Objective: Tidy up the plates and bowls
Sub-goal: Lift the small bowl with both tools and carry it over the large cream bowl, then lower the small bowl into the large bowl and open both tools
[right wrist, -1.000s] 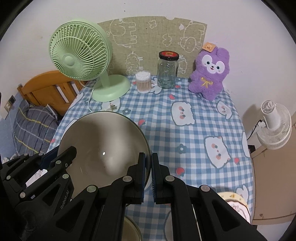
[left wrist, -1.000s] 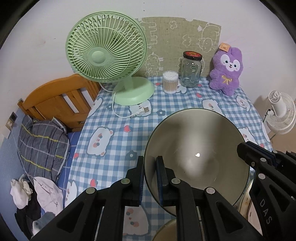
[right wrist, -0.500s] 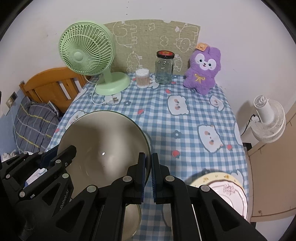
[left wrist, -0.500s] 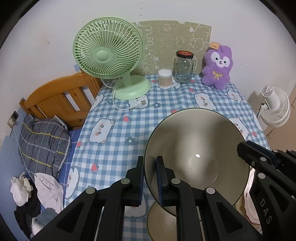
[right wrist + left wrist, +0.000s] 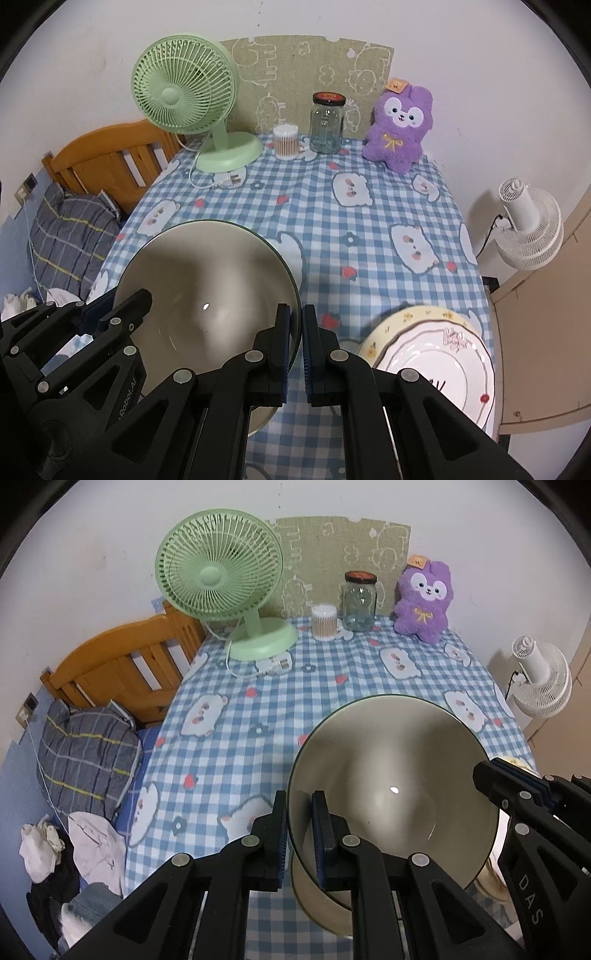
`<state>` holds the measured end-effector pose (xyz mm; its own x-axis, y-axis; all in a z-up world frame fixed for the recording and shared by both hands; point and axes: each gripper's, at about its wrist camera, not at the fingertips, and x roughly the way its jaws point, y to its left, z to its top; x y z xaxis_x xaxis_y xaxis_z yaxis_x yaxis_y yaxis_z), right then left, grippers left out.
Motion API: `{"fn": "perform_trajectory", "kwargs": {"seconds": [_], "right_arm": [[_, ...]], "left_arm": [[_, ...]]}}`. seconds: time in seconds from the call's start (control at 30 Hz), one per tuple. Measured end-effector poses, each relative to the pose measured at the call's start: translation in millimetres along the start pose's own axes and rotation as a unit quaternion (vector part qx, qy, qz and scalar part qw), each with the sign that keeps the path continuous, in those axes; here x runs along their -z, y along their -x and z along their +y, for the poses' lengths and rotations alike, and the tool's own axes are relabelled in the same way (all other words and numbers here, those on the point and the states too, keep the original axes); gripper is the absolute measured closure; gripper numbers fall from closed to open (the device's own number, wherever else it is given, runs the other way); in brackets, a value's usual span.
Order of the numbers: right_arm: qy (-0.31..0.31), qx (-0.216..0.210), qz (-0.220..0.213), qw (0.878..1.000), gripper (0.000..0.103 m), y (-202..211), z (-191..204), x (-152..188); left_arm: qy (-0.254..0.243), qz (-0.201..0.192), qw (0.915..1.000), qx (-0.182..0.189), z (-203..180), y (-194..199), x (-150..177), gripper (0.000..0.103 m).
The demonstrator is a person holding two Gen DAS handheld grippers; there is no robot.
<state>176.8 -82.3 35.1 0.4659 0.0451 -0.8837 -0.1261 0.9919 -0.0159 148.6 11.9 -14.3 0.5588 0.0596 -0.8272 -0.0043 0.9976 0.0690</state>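
Note:
A large grey-beige bowl (image 5: 391,794) is held above the checked tablecloth by both grippers. My left gripper (image 5: 300,819) is shut on its left rim. My right gripper (image 5: 296,339) is shut on its right rim; the bowl also shows in the right wrist view (image 5: 207,299). A second bowl (image 5: 314,897) sits on the table right under the held one, mostly hidden. A white plate with a yellow flowered rim (image 5: 436,354) lies on the table at the front right.
At the back of the table (image 5: 369,236) stand a green fan (image 5: 221,579), a cotton-swab tub (image 5: 324,622), a glass jar (image 5: 360,600) and a purple plush (image 5: 424,598). A wooden bed frame (image 5: 122,668) is left; a white floor fan (image 5: 528,229) is right.
Both grippers have pulled back and up with the bowl; the table looks farther away. The plate and the lower bowl have come into view.

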Motion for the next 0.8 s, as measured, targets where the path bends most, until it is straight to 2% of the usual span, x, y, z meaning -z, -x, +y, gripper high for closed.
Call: {"fn": "perform_trajectory", "kwargs": {"seconds": [0.8], "right_arm": [[0.011,0.004,0.039,0.999,0.095,-26.6,10.3,38.6]], "left_arm": [[-0.013,0.03,0.9995,-0.003,-1.1,-27.2,41.0,0.092]]}}
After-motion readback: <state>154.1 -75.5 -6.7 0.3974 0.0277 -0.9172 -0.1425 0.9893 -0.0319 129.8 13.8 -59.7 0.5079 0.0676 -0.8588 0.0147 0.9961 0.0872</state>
